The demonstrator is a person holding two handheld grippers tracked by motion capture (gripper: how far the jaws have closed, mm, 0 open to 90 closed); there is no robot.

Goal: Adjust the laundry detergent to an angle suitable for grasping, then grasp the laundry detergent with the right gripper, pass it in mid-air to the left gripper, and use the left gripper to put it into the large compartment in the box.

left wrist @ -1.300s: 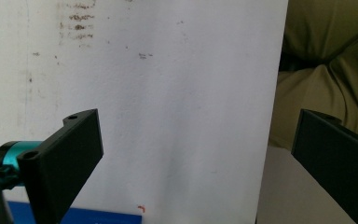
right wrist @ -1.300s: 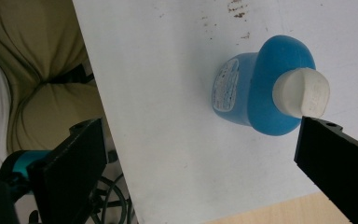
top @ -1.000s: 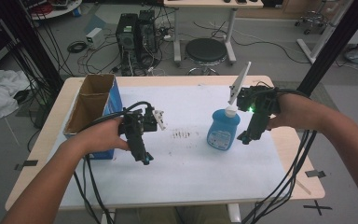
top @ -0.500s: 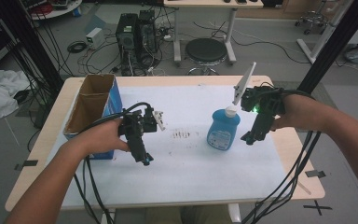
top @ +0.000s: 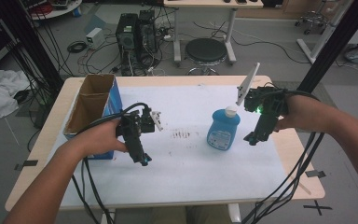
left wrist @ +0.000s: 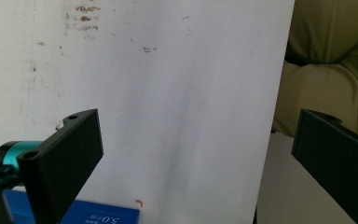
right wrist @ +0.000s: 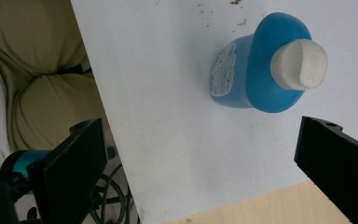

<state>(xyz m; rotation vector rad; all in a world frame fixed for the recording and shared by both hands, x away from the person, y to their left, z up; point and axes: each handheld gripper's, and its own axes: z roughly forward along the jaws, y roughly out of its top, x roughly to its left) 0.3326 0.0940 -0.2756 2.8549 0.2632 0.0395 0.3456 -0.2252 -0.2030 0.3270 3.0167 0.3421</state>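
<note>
High view. The blue bottle (top: pixel 223 129) with its white cap is standing upright on the white sheet (top: pixel 191 154) covering the table (top: pixel 289 154), right of centre. The right gripper (top: pixel 254 138) is hanging just beside the bottle on its right, jaws pointing down and apart, touching nothing. The left gripper (top: pixel 142 159) is hovering well apart from the bottle, beside the open cardboard box (top: pixel 91 109), its jaws also pointing down. A patch of brown stains (top: pixel 182 135) is lying on the sheet between the two grippers. Judged risk: the bottle is tall on a narrow footprint, so a jaw arriving off-centre would be pushing it over rather than enclosing it. Nothing is standing between the right gripper and the bottle; the trailing cables (top: pixel 289 182) could be dragging at the near table edge.

Left gripper view. The two black jaws are standing wide apart over bare sheet (left wrist: pixel 168 116), holding nothing. A corner of the box's blue side (left wrist: pixel 98 214) is showing at the bottom, near the left jaw; a sideways swing here would be knocking it. The person's trousers (left wrist: pixel 335 60) are lying beyond the sheet edge.

Right gripper view. The jaws are spread wide and empty, with the bottle (right wrist: pixel 251 74) lying ahead, closer to the right jaw than the left. Judged risk: closing from this offset would be striking the bottle's shoulder with one jaw first, tipping or sliding it towards the stains. The table edge (right wrist: pixel 223 212) is lying near.
</note>
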